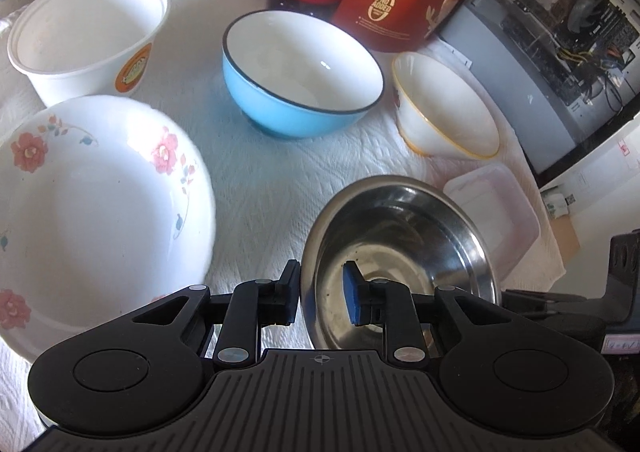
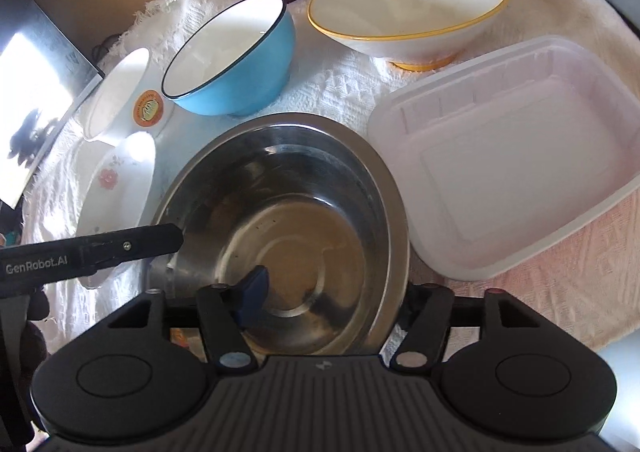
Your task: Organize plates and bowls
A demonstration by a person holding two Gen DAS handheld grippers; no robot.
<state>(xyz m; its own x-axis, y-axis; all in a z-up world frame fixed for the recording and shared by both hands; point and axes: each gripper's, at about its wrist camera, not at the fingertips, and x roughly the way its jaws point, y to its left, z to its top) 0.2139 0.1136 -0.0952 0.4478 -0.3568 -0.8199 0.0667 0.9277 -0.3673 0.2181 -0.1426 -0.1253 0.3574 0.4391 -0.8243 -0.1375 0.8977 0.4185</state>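
From the left wrist view, the round stainless steel bowl [image 1: 400, 252] is seen directly ahead of the left gripper [image 1: 322, 298], with its near-left rim standing between the two fingers: one black finger lies outside the wall, the blue-padded finger [image 1: 352, 298] inside it. A narrow gap appears between the pads and the metal, so the jaws are judged as loosely straddling the rim rather than pinching it, though contact cannot be ruled out. Left of the steel bowl a white floral-patterned plate [image 1: 100, 211] is seen, just beside it but apart. Beyond the steel bowl lie a blue bowl with a dark rim [image 1: 300, 75] and a white bowl with a yellow rim [image 1: 444, 107]; to its right lies a translucent rectangular plastic container [image 1: 496, 211].

From the right wrist view, the same steel bowl [image 2: 288, 219] fills the space ahead of the right gripper [image 2: 328, 292]. Its near rim is bracketed by widely spread jaws: the blue-padded finger [image 2: 254, 288] is inside the bowl, the other finger outside the right wall and mostly hidden. No pinch is shown. The left gripper's finger [image 2: 132, 246] is seen reaching the steel bowl's left rim.

Both hands are judged equally near; the coming lift turns on the rim, being round, offering no preferred axis.
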